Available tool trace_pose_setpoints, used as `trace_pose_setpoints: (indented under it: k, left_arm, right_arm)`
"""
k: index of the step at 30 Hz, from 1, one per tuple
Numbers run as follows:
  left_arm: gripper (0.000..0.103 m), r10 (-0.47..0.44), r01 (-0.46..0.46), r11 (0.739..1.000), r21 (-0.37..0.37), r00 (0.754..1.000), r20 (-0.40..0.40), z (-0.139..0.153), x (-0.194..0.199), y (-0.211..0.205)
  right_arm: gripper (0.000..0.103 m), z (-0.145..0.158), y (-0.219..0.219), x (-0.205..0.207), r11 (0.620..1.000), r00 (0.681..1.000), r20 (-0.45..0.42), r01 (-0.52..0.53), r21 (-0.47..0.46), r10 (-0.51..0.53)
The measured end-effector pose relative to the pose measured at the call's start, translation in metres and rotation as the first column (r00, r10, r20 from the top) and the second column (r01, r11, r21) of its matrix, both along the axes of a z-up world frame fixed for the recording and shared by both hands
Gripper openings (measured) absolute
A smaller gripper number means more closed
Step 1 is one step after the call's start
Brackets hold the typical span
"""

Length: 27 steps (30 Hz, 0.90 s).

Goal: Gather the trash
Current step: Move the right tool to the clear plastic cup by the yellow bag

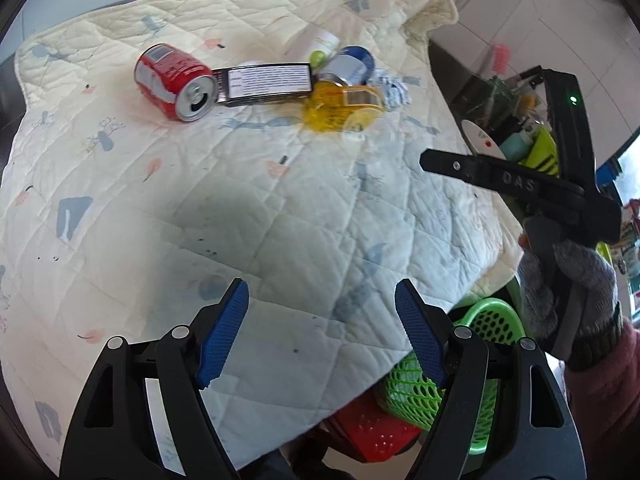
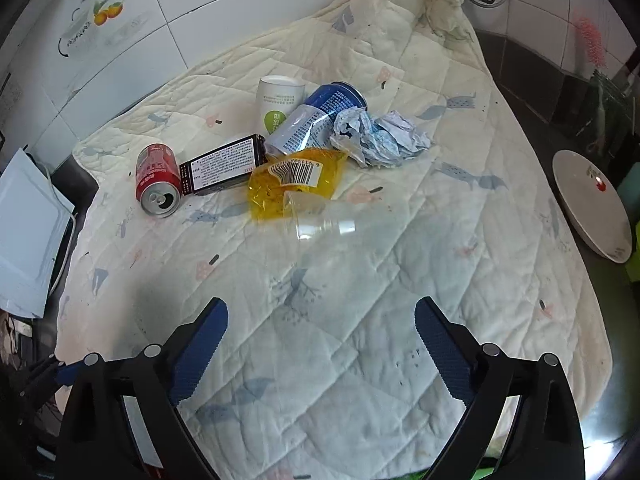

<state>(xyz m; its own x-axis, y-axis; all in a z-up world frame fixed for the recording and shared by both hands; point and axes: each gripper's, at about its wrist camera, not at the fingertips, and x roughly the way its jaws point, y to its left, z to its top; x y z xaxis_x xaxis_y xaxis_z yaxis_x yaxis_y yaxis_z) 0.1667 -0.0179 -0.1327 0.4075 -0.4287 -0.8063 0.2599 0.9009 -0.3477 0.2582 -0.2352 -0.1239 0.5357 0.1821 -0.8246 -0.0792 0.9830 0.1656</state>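
Note:
Trash lies in a cluster on a cream quilted cloth [image 2: 400, 320]: a red can [image 2: 158, 178] on its side, a black box [image 2: 224, 166], a yellow wrapper [image 2: 296, 180], a clear plastic cup [image 2: 328, 220], a blue can [image 2: 316, 120], a white cup [image 2: 278, 100] and crumpled paper [image 2: 380, 138]. My right gripper [image 2: 322, 316] hangs open over bare cloth, short of the clear cup. My left gripper [image 1: 322, 312] is open too, empty, well short of the red can [image 1: 174, 82] and yellow wrapper [image 1: 340, 106]. A gloved hand [image 1: 572, 288] carries the right tool at the cloth's right edge.
A green perforated basket [image 1: 424, 380] and a red one [image 1: 372, 436] sit below the cloth's near edge. A white plate [image 2: 592, 208] rests on the dark counter to the right. A white flat panel [image 2: 28, 232] lies at the left. Tiled wall stands behind.

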Motion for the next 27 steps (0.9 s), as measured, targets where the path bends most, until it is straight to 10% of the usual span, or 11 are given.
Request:
trace_pose_setpoints:
  k: [27]
  left_arm:
    - [0.075,0.037,-0.037,0.999,0.012,0.998,-0.047,-0.018,0.052,0.035]
  right_arm:
    - [0.080,-0.069,0.028,0.101,0.988,0.994,-0.062,0.084,-0.126,-0.093]
